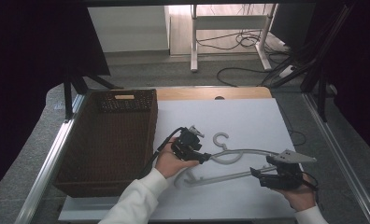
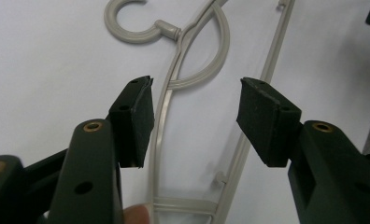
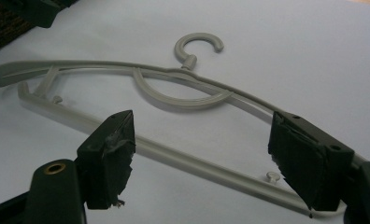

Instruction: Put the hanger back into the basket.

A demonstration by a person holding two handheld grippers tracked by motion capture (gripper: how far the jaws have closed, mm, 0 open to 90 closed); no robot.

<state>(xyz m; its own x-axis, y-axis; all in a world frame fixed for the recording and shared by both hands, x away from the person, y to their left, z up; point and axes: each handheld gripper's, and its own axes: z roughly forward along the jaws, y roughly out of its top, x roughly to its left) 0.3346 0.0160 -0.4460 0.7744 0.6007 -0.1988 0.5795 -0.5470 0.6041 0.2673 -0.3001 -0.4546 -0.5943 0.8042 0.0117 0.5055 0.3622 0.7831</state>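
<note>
A grey plastic hanger [image 1: 230, 156] lies flat on the white table top [image 1: 248, 121], its hook pointing away from the person. My left gripper [image 1: 205, 157] hovers low over the hanger's left half. In the left gripper view its jaws [image 2: 195, 116] stand apart, with the hanger's [image 2: 174, 84] curved arm and straight bar between the pads and neither pad pressing on them. My right gripper [image 1: 255, 175] sits at the hanger's right end. In the right gripper view its jaws [image 3: 202, 149] are wide apart, and the hanger's [image 3: 183, 98] lower bar runs between them untouched.
A dark woven basket [image 1: 127, 100] stands on the left side of the table, close to the left hand. A wooden strip [image 1: 211, 93] runs along the table's far edge. Table legs and cables lie on the floor beyond.
</note>
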